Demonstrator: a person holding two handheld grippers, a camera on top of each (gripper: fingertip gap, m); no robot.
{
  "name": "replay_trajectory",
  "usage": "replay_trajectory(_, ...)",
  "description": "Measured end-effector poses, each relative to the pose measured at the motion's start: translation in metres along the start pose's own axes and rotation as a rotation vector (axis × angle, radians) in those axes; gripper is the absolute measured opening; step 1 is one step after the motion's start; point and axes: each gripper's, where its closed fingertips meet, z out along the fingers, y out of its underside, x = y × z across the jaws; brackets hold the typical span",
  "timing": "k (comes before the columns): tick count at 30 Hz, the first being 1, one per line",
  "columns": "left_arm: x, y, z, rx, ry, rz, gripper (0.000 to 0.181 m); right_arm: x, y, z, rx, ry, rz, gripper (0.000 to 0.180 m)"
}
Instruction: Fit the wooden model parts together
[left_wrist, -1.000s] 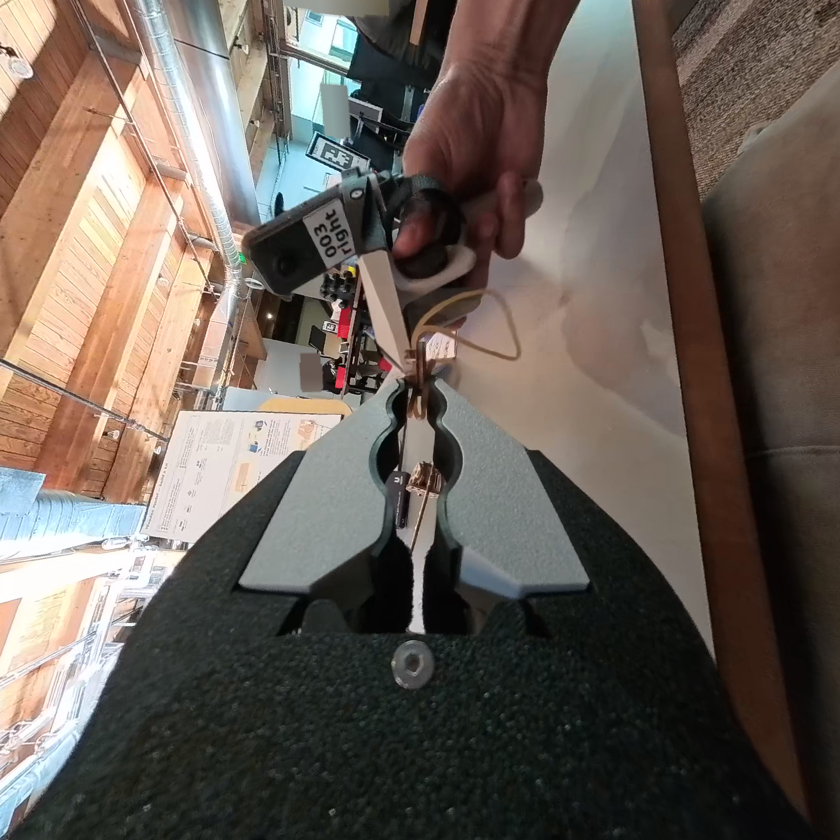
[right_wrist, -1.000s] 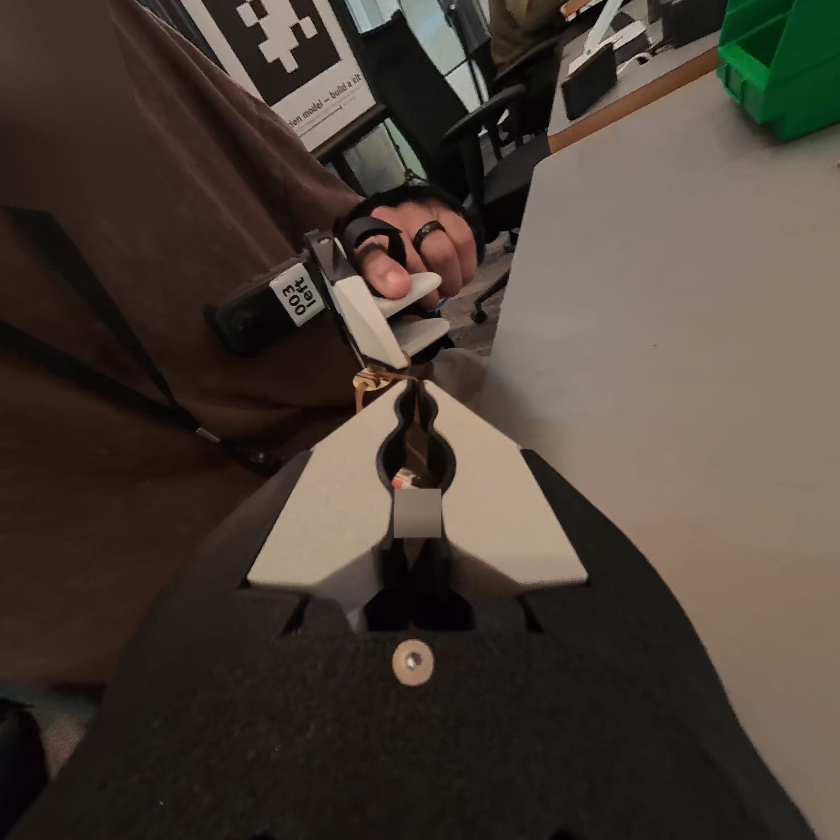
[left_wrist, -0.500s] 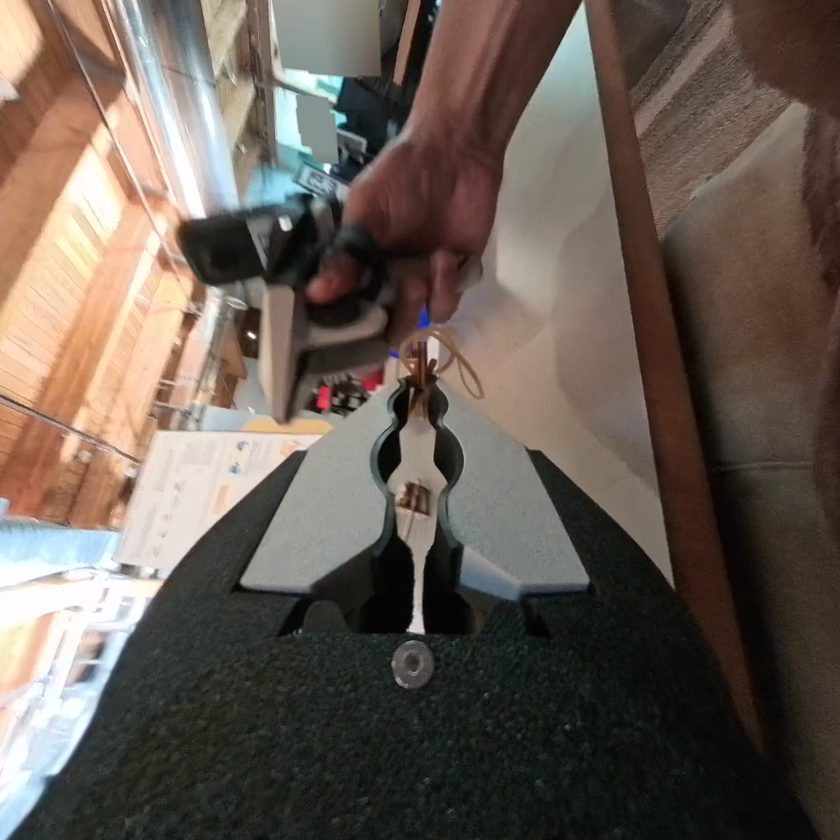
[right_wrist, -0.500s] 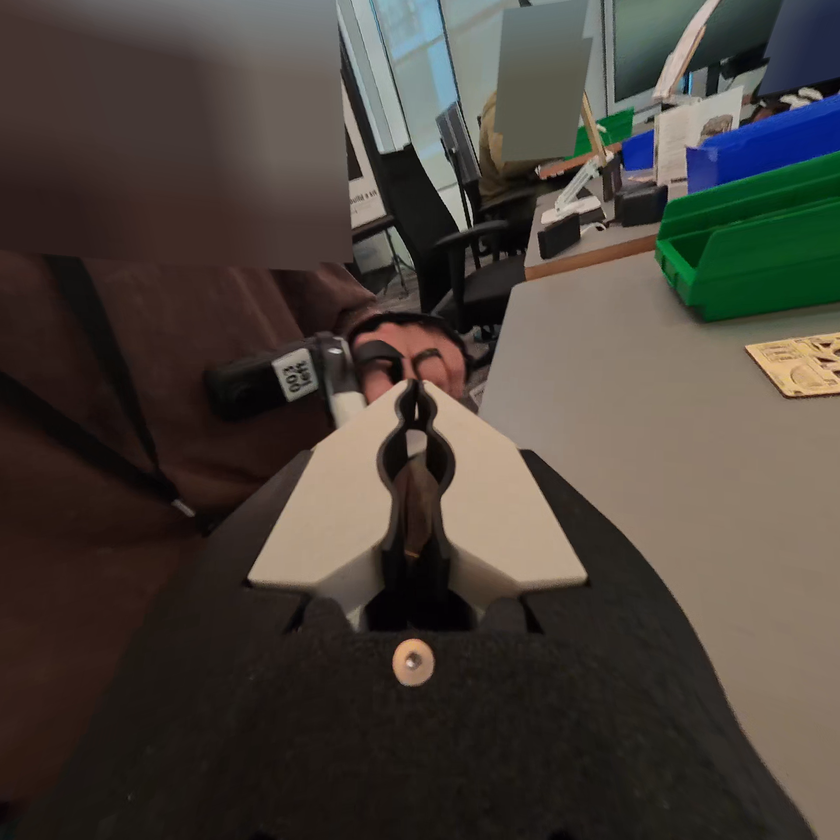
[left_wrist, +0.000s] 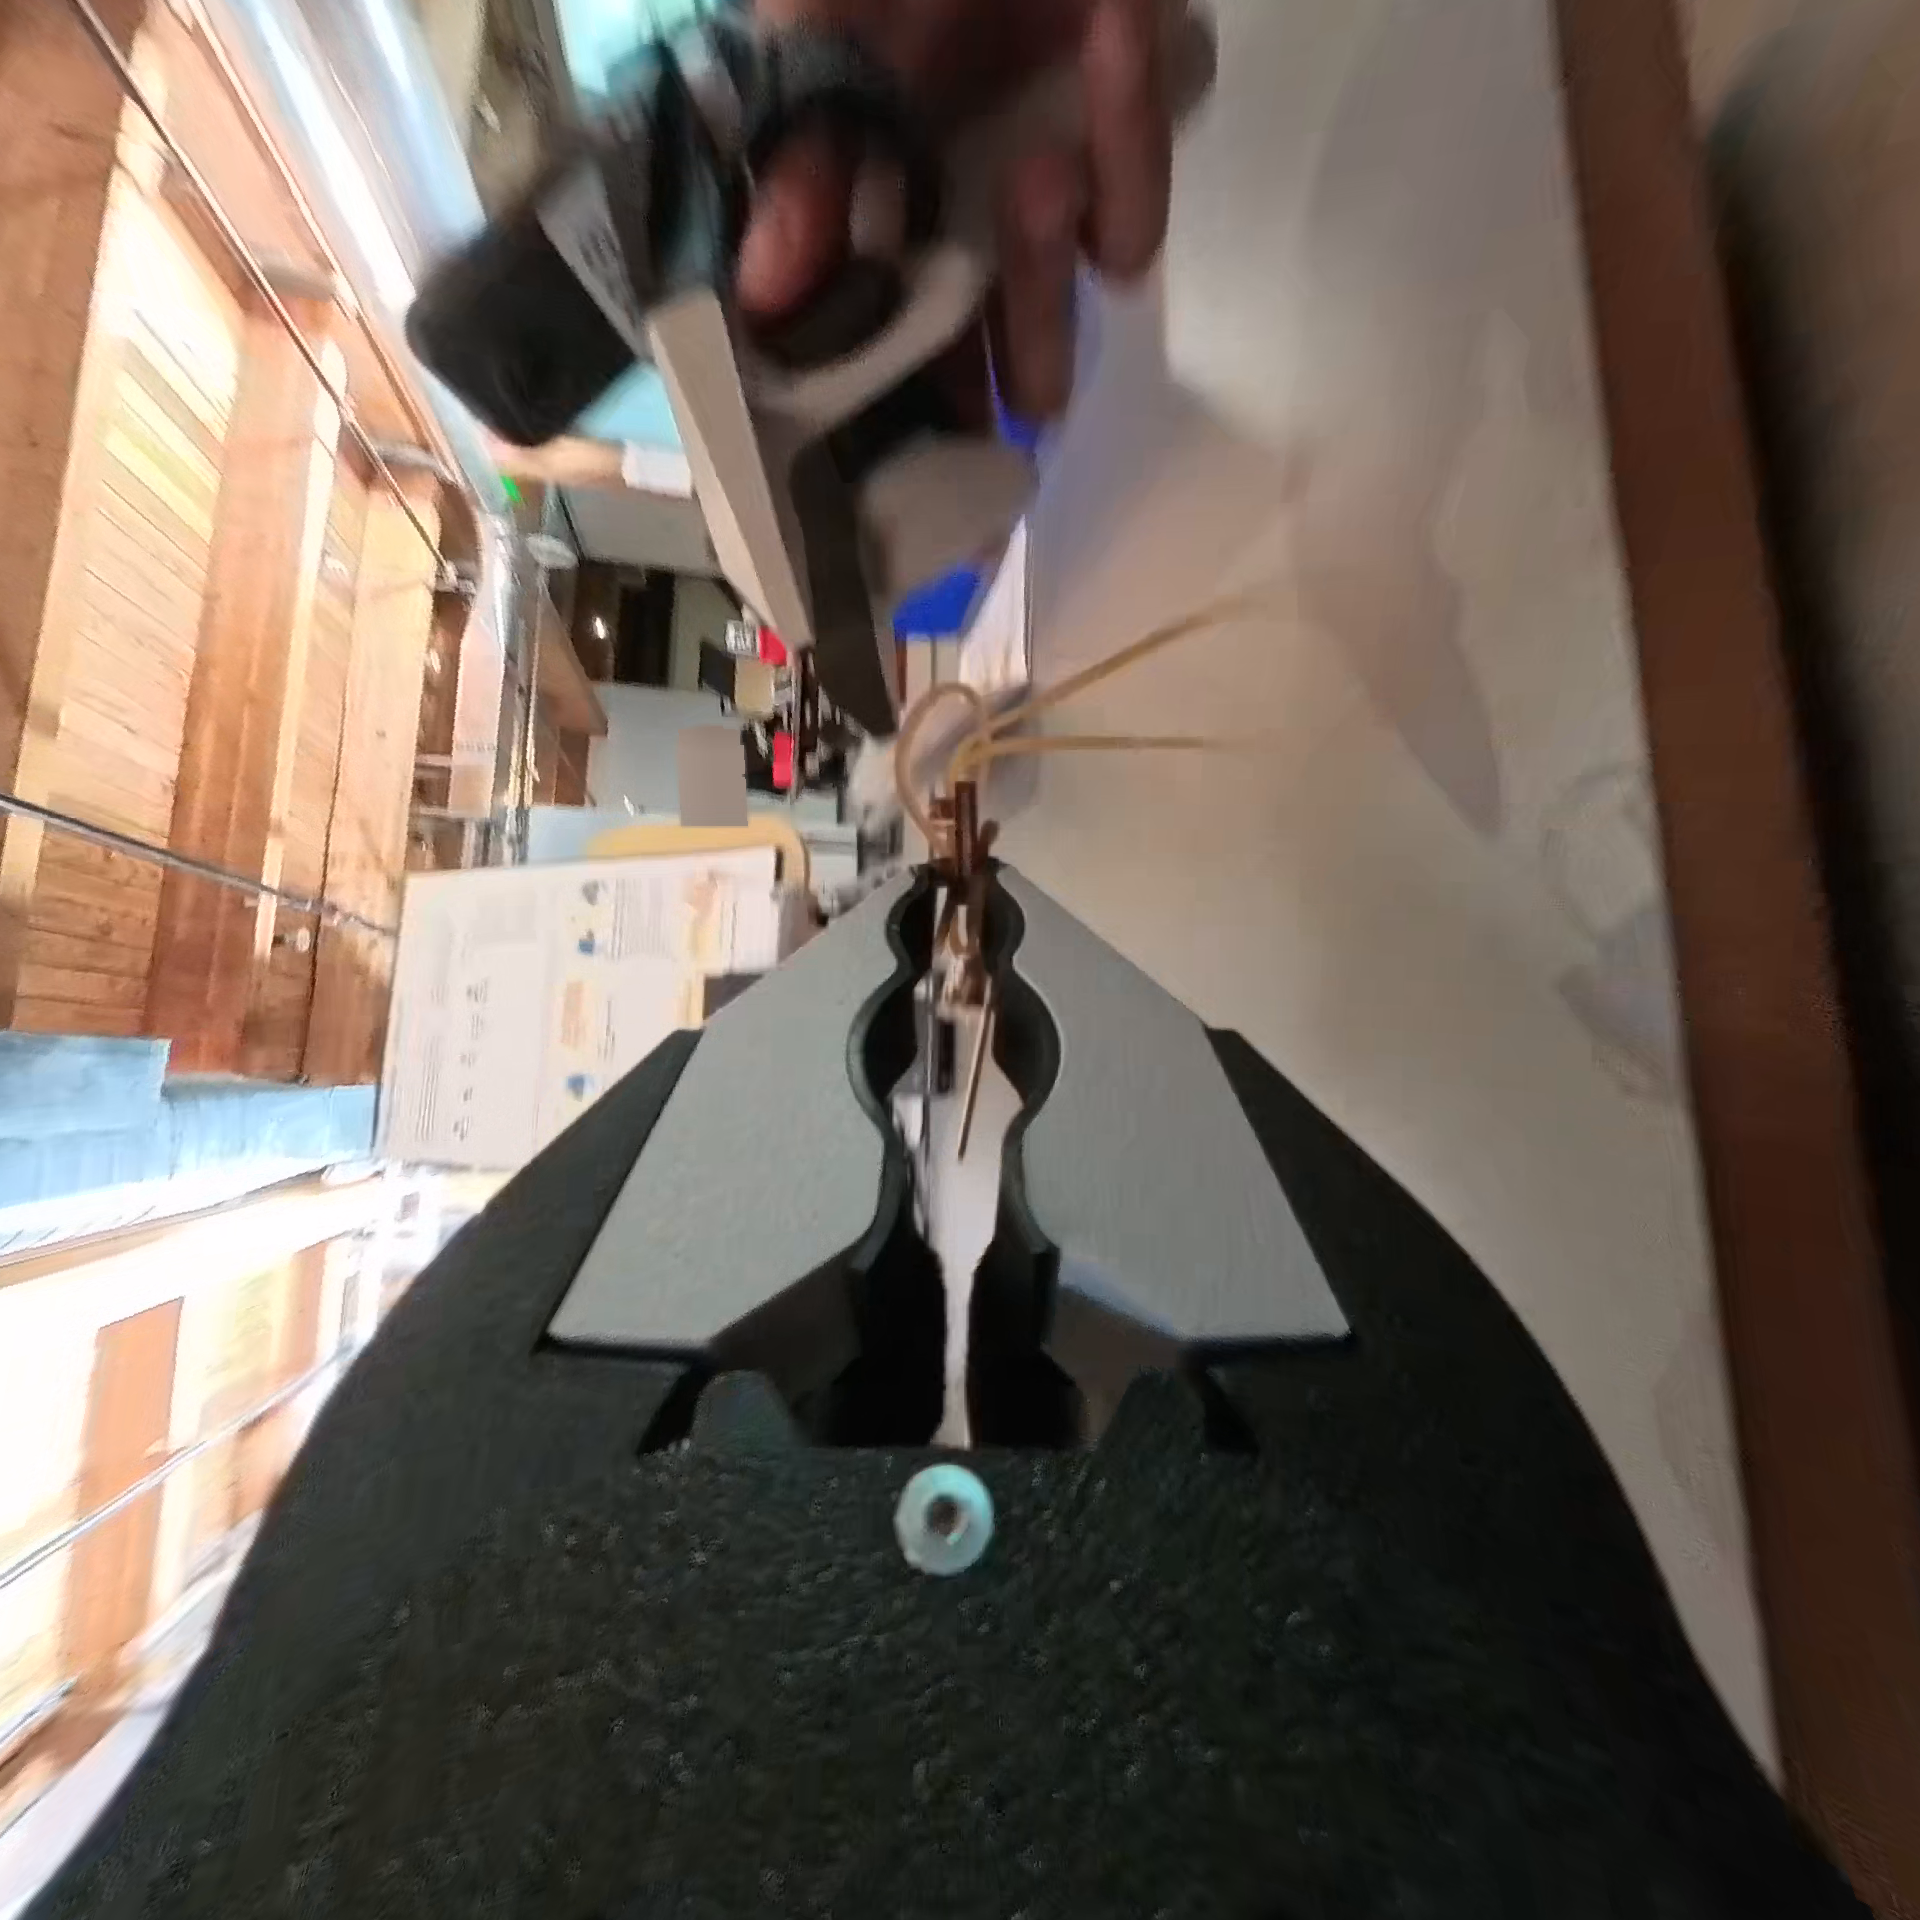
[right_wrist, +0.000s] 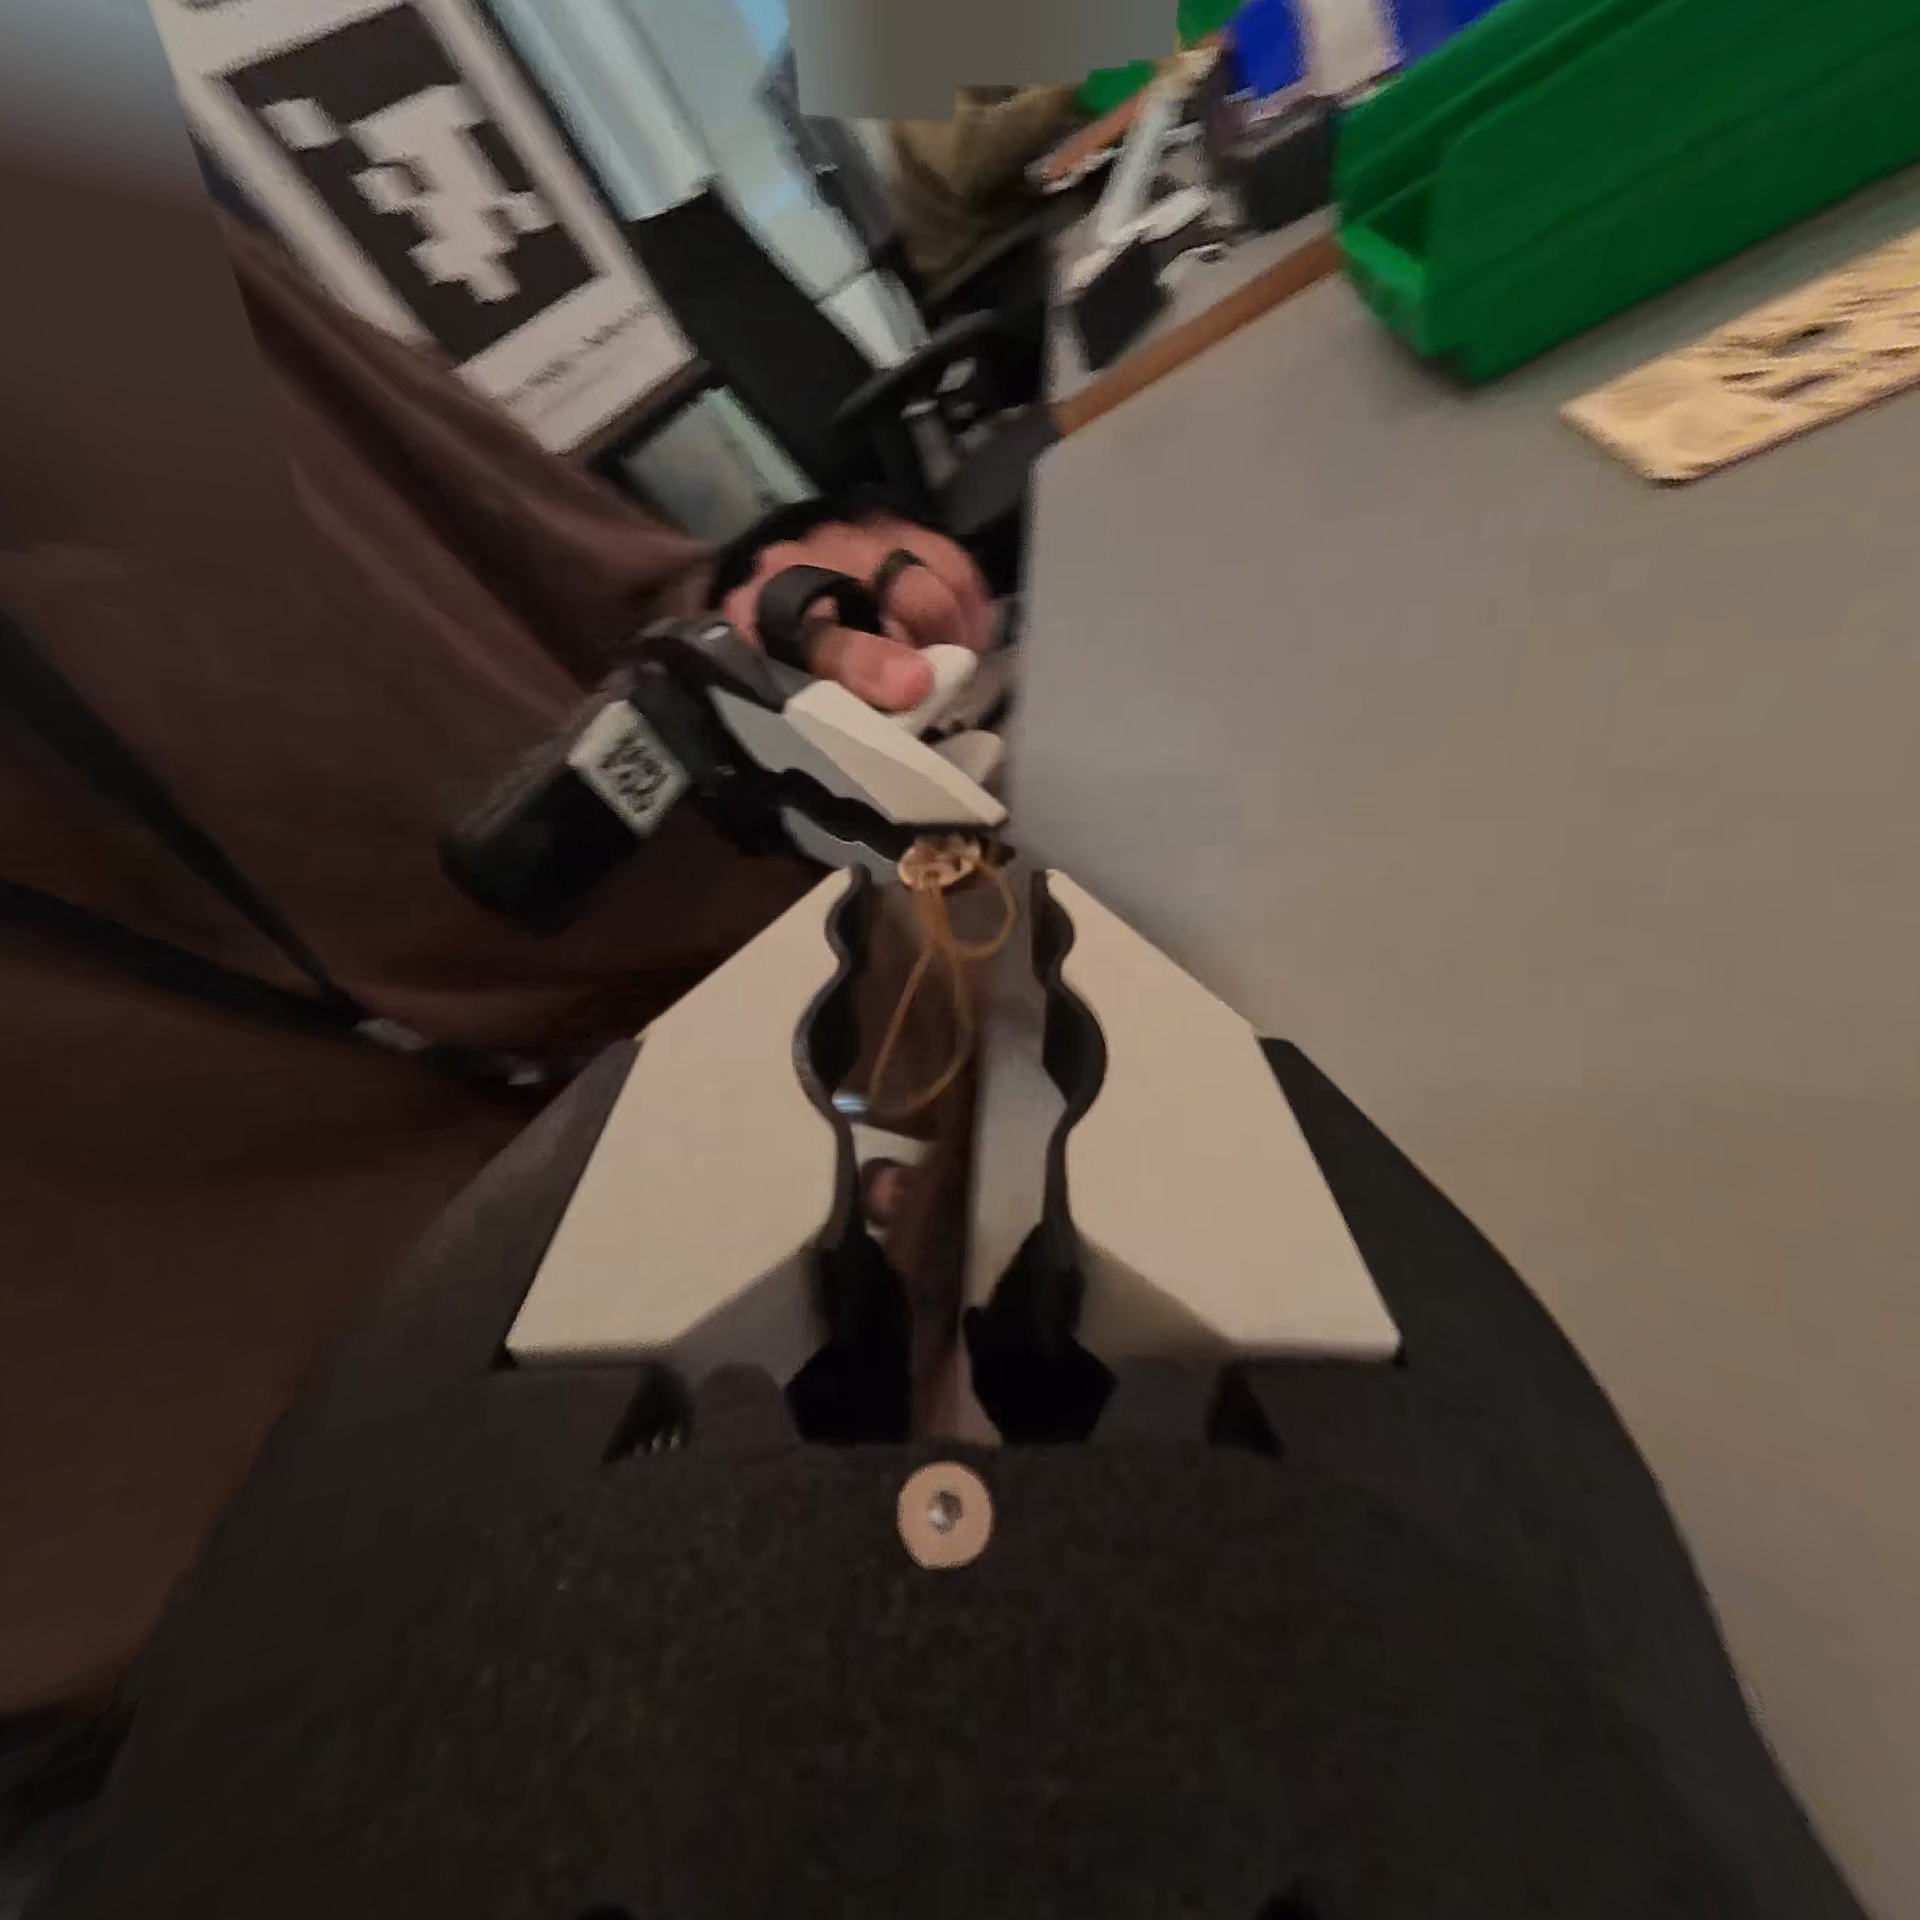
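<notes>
Two grippers: left gripper (left_wrist: 961, 883) pinching wooden part (left_wrist: 958, 831); right gripper (right_wrist: 943, 883) parted just beside.

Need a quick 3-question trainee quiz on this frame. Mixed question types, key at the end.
1. True or false: the right gripper is clamped shut on the small wooden part.
2. Which one holds the small wooden part? A) the left gripper B) the right gripper C) neither
3. Fill in: the bin behind the wooden parts sheet on the table is ____ in colour.

Key: 1 false, its fingers stand apart with nothing between them; 2 A; 3 green.
</notes>
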Motion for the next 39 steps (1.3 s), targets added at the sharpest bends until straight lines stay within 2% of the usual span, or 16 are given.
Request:
replay_trajectory(3,0.017,0.052,0.021,-0.212,0.078,0.055,0.005,0.048,0.009,-0.011,-0.003,0.248,0.028,0.034)
replay_trajectory(7,0.045,0.103,0.035,-0.435,0.225,0.12,0.006,0.08,0.03,-0.009,-0.103,0.399,-0.032,0.038)
replay_trajectory(9,0.056,0.113,0.033,-0.461,0.27,0.14,0.006,0.084,0.036,-0.004,-0.132,0.407,-0.039,0.038)
replay_trajectory(13,0.053,0.12,0.02,-0.488,0.277,0.085,0.021,0.081,0.041,0.01,-0.138,0.368,-0.036,0.038)
replay_trajectory(17,0.05,0.126,-0.004,-0.558,0.331,-0.133,0.028,0.078,0.052,0.017,-0.192,0.352,-0.03,0.036)
replay_trajectory(21,0.053,0.133,-0.023,-0.575,0.396,-0.404,0.031,0.073,0.037,0.021,-0.101,0.32,-0.012,0.036)
replay_trajectory(24,0.049,0.137,-0.024,-0.555,0.374,-0.8,0.029,0.081,0.031,0.015,-0.1,0.441,0.03,0.036)
replay_trajectory(27,0.042,0.131,-0.016,-0.467,0.346,-1.278,0.029,0.081,0.033,0.016,-0.112,0.573,-0.004,0.033)
replay_trajectory(28,0.04,0.133,-0.015,-0.469,0.333,-1.357,0.029,0.079,0.037,0.02,-0.109,0.597,-0.01,0.033)
replay_trajectory(31,0.041,0.147,-0.017,-0.567,0.273,-1.327,0.024,0.077,0.044,0.028,-0.152,0.662,-0.064,0.032)
replay_trajectory(36,0.049,0.167,-0.029,-0.706,0.22,-1.257,0.024,0.094,0.035,0.019,-0.219,0.812,-0.21,0.032)
replay_trajectory(39,0.05,0.163,-0.03,-0.691,0.236,-1.289,0.027,0.097,0.034,0.018,-0.223,0.827,-0.205,0.033)
